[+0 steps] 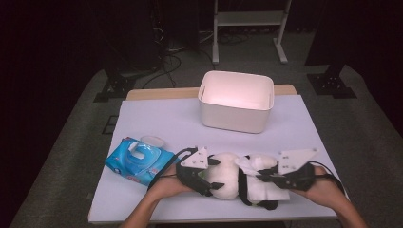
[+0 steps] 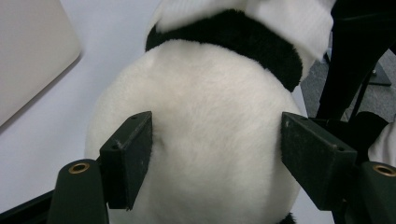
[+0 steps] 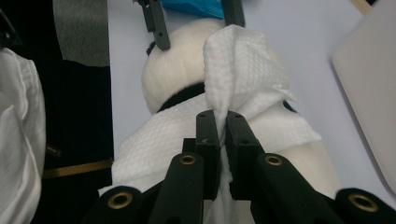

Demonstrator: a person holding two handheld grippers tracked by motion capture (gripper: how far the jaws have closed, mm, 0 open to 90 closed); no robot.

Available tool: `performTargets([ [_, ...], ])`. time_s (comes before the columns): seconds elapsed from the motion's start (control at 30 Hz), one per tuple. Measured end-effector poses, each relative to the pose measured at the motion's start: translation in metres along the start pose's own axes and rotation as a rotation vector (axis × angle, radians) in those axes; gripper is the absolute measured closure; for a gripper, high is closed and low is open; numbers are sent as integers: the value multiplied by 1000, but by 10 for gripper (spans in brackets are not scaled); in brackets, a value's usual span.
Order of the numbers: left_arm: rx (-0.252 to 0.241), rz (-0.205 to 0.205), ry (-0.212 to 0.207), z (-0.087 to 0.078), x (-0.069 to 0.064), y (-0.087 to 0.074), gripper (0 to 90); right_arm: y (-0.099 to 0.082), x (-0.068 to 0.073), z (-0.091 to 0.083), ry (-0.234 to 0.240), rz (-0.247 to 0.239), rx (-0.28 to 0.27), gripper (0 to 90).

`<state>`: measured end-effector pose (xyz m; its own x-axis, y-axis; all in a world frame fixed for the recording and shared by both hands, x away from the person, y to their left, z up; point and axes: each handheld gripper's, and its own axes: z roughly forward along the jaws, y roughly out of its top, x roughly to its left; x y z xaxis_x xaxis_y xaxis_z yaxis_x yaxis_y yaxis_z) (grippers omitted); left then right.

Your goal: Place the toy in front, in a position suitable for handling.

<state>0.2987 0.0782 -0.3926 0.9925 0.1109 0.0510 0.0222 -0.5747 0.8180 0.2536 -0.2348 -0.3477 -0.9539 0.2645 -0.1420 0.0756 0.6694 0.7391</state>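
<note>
Both claws are on the panda [image 1: 228, 178], which lies on its side near the front edge of the table [image 1: 157, 118]. Left claw [image 2: 215, 154] has its jaws apart around the round white part of the panda, one pad [image 2: 128, 156] pressing into the fur on each side, so it is clamped on the toy. Right claw [image 3: 221, 133] has its jaws together, pinching a fold of the white wipe [image 3: 243, 60] that is draped over the panda's other end. Just left of the panda lies the blue wipe pack [image 1: 138, 161], with its lid flap open. Behind the panda, well apart, stands the white bin [image 1: 235, 116] on the far side of the table.
</note>
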Motion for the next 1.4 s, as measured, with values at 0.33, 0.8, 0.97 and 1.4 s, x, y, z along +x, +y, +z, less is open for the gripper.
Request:
performTargets([
  [0.33, -51, 0, 12, 0, 3, 8, 201, -23, -6, 5, 34, 77, -65, 846],
  [0.8, -42, -59, -12, -2, 9, -5, 243, -11, -32, 26, 51, 112, -134, 848],
  [0.97, -27, -41, -11, 3, 5, 0, 263, -20, -31, 11, 70, 127, -135, 847],
  [1.4, -19, -14, -25, 5, 0, 1, 264, -38, -29, -16, 16, 151, -134, 844],
])
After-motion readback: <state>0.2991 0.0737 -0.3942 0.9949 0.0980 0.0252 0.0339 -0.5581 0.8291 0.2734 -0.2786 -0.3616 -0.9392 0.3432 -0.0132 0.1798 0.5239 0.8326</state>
